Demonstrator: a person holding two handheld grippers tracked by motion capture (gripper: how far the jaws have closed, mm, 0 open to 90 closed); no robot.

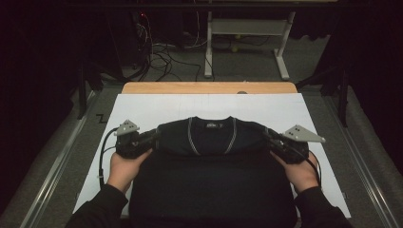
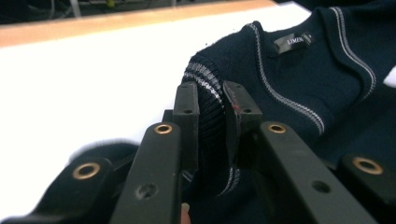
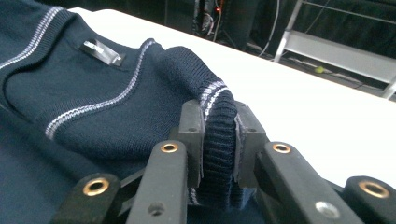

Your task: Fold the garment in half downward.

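On the white sheet (image 1: 142, 107), your left gripper (image 2: 211, 109) and right gripper (image 3: 219, 126) each pinch the ribbed knit sweater (image 1: 211, 137). Its lower hem runs off the high view's bottom edge.

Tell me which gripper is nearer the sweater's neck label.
Left, by a narrow margin. The left gripper clamps one folded end, the right gripper the other; the neck label sits slightly left of midway.

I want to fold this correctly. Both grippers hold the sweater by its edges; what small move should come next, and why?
Probably lower both hands together and lay the held fold flat. The left gripper and right gripper are each shut on the navy sweater, whose collar part is already folded over the lower body on the white sheet, so setting it down evenly seems to be what remains.
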